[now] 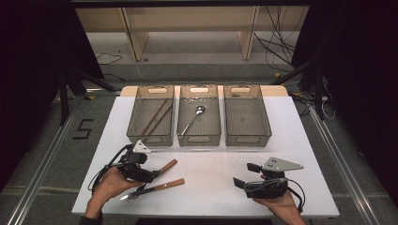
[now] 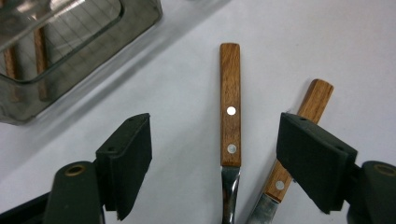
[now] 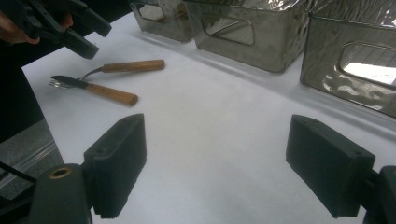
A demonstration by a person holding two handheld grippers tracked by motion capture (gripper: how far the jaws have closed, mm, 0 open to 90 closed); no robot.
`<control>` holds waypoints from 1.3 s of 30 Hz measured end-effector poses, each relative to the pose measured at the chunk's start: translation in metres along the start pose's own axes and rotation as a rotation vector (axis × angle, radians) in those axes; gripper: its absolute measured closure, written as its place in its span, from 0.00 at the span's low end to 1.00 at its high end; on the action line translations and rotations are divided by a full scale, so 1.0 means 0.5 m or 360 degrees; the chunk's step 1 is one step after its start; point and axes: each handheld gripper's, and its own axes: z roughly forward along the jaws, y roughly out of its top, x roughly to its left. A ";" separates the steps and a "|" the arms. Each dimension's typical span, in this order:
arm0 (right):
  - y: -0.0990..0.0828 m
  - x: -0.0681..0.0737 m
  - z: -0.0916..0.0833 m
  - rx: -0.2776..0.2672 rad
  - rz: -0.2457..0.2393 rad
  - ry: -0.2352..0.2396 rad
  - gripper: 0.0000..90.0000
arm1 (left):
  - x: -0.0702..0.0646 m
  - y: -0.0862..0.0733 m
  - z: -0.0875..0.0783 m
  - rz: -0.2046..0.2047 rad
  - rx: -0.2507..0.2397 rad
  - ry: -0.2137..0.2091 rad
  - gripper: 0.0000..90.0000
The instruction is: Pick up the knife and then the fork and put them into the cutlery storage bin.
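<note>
Left tongs (image 2: 215, 163) wide, astride upper wood-handled utensil (image 2: 230, 107) — handle pointing away; right tongs (image 3: 233, 168) wide, empty.

Three smoky clear bins in a row toward twelve o'clock on a white table (image 1: 211, 187): left bin (image 1: 151, 115) holding a pair of brown chopsticks (image 1: 157, 117), middle bin (image 1: 199, 115) holding a metal spoon (image 1: 193, 119), right bin (image 1: 246, 115) at about one o'clock. Pale wooden shelving (image 1: 187, 28) beyond.
</note>
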 end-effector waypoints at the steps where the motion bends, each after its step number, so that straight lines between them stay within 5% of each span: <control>1: -0.001 0.000 0.000 0.0000 0.0005 0.0002 0.23 | 0.000 0.000 0.002 -0.0009 0.0011 -0.0004 0.31; 12: -0.006 0.000 0.003 0.0005 0.0009 0.0017 0.23 | 0.005 -0.006 0.033 -0.0030 0.0131 0.0010 0.43; 28: -0.007 0.003 0.002 0.0017 0.0001 0.0010 0.24 | -0.005 -0.019 0.061 0.0020 0.0240 -0.0045 0.63; 34: -0.007 0.004 0.002 0.0017 0.0001 0.0005 0.24 | -0.009 -0.019 0.060 0.0033 0.0206 -0.0050 0.84; 39: -0.007 0.003 0.001 0.0014 0.0003 0.0001 0.25 | -0.007 -0.019 0.059 0.0029 0.0190 -0.0041 0.85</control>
